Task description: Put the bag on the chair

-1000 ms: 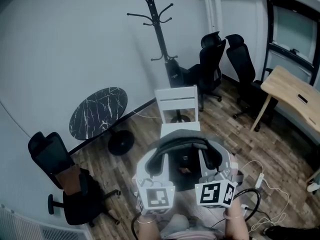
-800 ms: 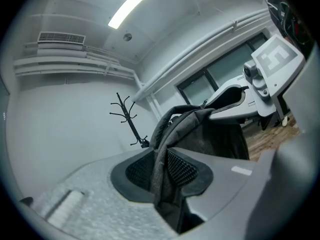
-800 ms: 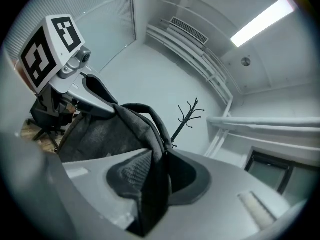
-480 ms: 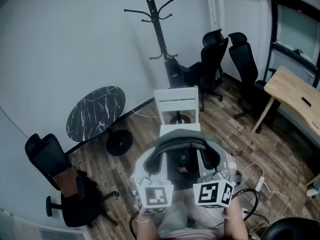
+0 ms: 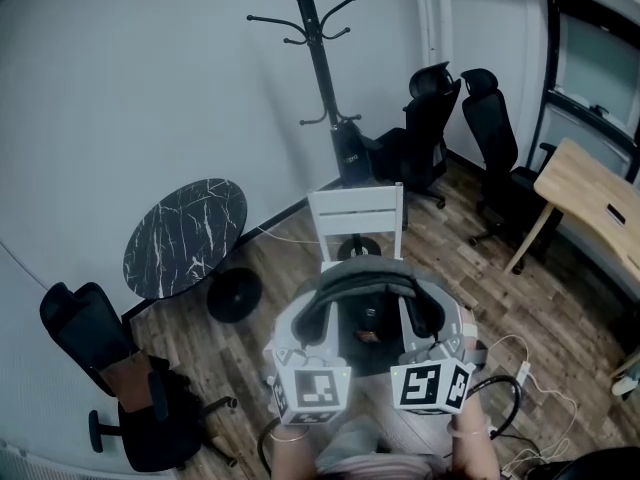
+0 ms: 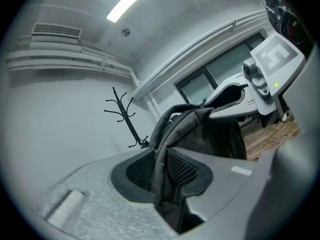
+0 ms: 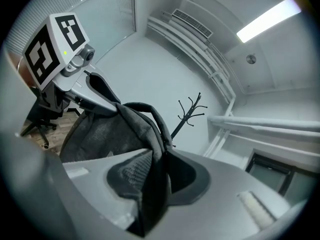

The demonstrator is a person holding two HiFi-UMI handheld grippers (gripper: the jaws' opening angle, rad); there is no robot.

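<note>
A grey bag (image 5: 365,313) with a dark arched handle hangs in front of me, held between both grippers over the wooden floor. My left gripper (image 5: 288,353) is shut on the fabric of the bag's left edge; the left gripper view shows the cloth (image 6: 200,134) pinched between its pads (image 6: 182,169). My right gripper (image 5: 452,346) grips the right edge, its jaws closing on the fabric (image 7: 100,134) between its pads (image 7: 132,171). A white chair (image 5: 357,213) stands just beyond the bag, its seat partly hidden by it.
A black coat rack (image 5: 320,58) stands against the wall behind the chair. To the left is a round marble table (image 5: 185,238), with a black office chair (image 5: 100,358) at the lower left. Two more office chairs (image 5: 430,128), a wooden desk (image 5: 600,193) and floor cables (image 5: 505,393) are on the right.
The bag and both grippers keep their place in the view. The room has slid slightly: the left office chair and round table have drifted left, and the white chair sits a little lower.
</note>
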